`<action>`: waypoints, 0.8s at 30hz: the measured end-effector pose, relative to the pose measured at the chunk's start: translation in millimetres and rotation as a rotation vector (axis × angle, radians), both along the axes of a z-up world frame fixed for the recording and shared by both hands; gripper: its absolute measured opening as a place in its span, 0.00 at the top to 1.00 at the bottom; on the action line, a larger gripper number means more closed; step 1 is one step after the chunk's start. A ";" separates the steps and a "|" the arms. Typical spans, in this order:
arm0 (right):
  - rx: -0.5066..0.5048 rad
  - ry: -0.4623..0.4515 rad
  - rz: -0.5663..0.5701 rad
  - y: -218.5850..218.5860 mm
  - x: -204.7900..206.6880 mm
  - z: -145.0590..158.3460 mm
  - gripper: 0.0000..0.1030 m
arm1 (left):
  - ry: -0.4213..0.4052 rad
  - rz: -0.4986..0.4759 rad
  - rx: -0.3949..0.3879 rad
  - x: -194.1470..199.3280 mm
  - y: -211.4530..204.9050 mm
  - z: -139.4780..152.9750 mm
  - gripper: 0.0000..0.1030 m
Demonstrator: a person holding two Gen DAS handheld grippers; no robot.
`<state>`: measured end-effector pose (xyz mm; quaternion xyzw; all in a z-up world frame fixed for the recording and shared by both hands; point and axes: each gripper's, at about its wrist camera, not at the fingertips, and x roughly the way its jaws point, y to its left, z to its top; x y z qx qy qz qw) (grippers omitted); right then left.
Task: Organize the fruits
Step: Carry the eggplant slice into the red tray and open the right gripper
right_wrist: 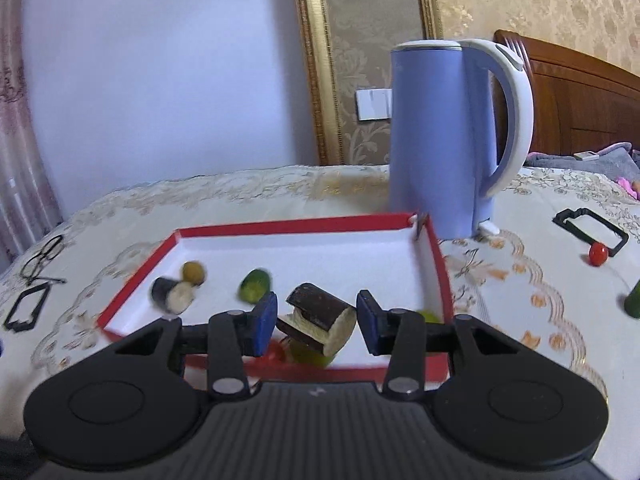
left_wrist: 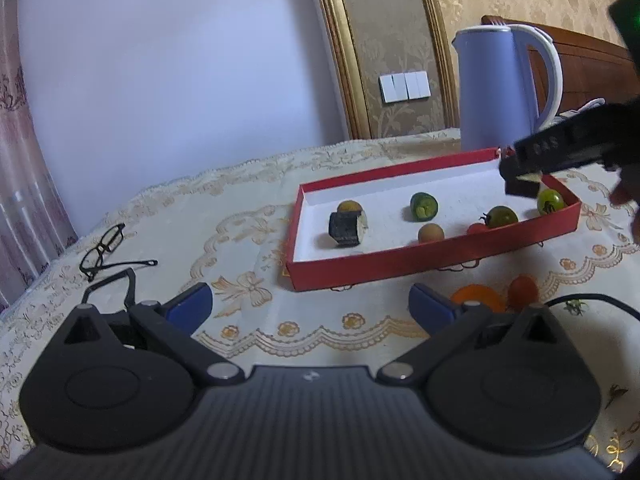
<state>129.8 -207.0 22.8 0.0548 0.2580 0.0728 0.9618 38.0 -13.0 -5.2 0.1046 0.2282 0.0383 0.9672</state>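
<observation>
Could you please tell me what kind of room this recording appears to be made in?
Probably a bedroom at home: a wooden headboard stands behind the lace tablecloth, with a blue kettle and patterned wallpaper.

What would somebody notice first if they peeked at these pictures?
Probably the red tray in the middle of the table, with small green, brown and red fruits lying in it. Right behind its far corner stands a tall blue kettle. Over the near end of the tray, the right gripper has a dark-skinned, pale-fleshed chunk between its blue pads.
</observation>
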 end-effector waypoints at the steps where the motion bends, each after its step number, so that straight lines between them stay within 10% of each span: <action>1: -0.002 0.001 -0.004 -1.2 6.3 -1.0 0.59 | 0.007 0.000 -0.005 1.0 -0.1 -0.3 0.00; 24: -0.113 0.029 -0.026 16.5 60.8 -21.6 0.52 | 0.037 -0.021 -0.030 -1.9 10.6 -2.9 0.00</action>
